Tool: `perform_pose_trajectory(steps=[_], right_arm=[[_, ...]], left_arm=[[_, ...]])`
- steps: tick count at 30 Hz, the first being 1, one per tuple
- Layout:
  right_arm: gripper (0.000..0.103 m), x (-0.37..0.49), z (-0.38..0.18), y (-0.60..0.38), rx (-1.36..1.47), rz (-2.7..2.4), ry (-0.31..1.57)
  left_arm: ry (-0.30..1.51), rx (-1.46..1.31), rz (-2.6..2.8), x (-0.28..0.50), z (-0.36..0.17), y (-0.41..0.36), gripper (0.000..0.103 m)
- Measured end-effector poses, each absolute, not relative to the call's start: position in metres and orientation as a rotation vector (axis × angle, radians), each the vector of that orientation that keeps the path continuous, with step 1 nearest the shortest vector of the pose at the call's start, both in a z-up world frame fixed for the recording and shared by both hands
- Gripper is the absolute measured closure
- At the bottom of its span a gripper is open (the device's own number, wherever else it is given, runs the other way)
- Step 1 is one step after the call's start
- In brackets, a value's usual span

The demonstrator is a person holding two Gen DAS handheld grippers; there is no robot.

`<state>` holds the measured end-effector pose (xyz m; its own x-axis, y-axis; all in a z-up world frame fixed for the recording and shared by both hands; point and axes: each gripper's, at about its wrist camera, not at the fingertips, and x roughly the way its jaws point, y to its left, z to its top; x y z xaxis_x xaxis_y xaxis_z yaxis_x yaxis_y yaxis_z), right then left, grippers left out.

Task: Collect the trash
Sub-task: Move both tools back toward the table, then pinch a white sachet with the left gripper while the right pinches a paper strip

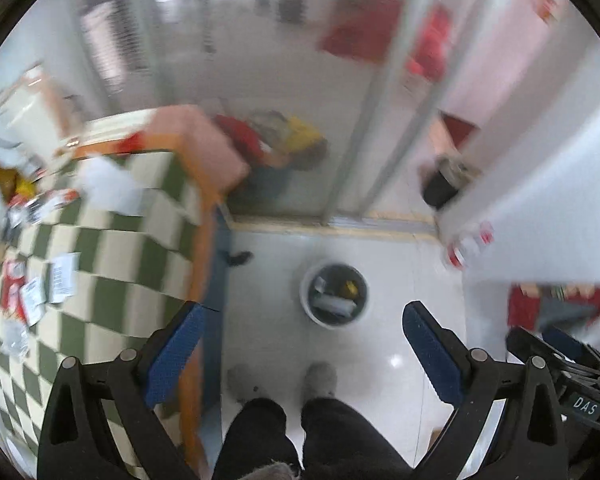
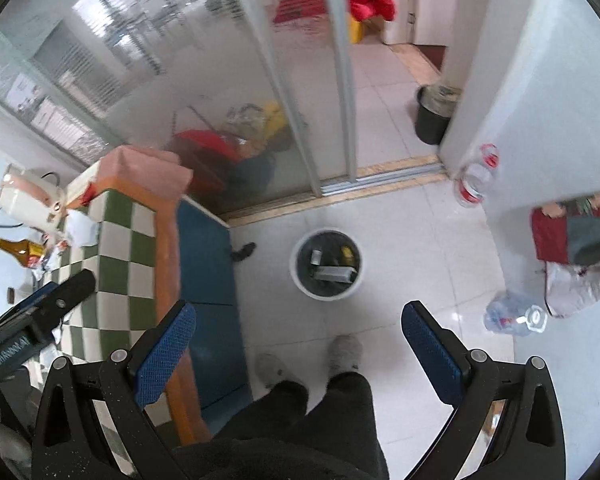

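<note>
A white trash bin [image 1: 334, 294] stands on the floor with several discarded items inside; it also shows in the right wrist view [image 2: 326, 265]. A table with a green-checked cloth [image 1: 112, 248] carries scattered wrappers and paper scraps [image 1: 40, 292], crumpled white paper [image 1: 108, 186] and a brown bottle [image 2: 14, 249]. My left gripper [image 1: 302, 348] is open and empty, high above the floor beside the table edge. My right gripper [image 2: 300, 340] is open and empty, above the floor in front of the bin.
My legs and slippers [image 2: 346, 354] stand just before the bin. A glass sliding door [image 2: 260, 100] lies ahead, a black bin [image 2: 432, 114] beyond it. Plastic bottles [image 2: 514, 318] and bags [image 2: 580, 280] lie on the floor at right by a white wall [image 2: 540, 100].
</note>
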<state>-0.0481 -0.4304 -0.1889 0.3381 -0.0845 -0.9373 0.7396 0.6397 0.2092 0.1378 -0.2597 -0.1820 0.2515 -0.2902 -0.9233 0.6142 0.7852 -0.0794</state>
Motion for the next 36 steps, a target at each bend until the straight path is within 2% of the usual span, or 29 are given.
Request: perform_pose_trajectory(steps=[8, 16, 22, 26, 30, 31, 32, 33, 34, 36], right_arm=[[0.000, 0.115, -0.197, -0.338, 0.591, -0.317, 1.174], [0.000, 0.271, -0.251, -0.212, 0.558, -0.041, 1.288], [0.000, 0.382, -0.327, -0.105, 0.431, 0.020, 1.420], [0.008, 0.419, -0.372, -0.050, 0.278, -0.052, 1.496], [0.019, 0.422, -0.371, -0.009, 0.079, -0.098, 1.403], [0.034, 0.420, -0.369, -0.005, 0.065, -0.088, 1.376], [0.067, 0.419, -0.364, 0.001, 0.042, -0.065, 1.342], [0.089, 0.418, -0.362, 0.005, 0.024, -0.043, 1.331], [0.100, 0.418, -0.362, 0.005, 0.030, -0.026, 1.335], [0.102, 0.414, -0.361, -0.005, 0.067, -0.014, 1.336]], left_arm=[[1.149, 0.146, -0.229, 0.251, -0.180, -0.075, 0.002], [1.285, -0.057, 0.101, 0.310, -0.240, 0.107, 0.002], [1.337, -0.096, 0.209, 0.334, -0.277, 0.158, 0.002], [1.359, -0.103, 0.247, 0.346, -0.296, 0.176, 0.002], [1.366, -0.114, 0.234, 0.354, -0.305, 0.178, 0.002], [1.368, -0.120, 0.220, 0.356, -0.306, 0.175, 0.002], [1.372, -0.130, 0.191, 0.359, -0.308, 0.170, 0.002], [1.375, -0.135, 0.171, 0.362, -0.309, 0.164, 0.003], [1.374, -0.140, 0.142, 0.365, -0.311, 0.156, 0.007], [1.375, -0.136, 0.091, 0.372, -0.314, 0.140, 0.009]])
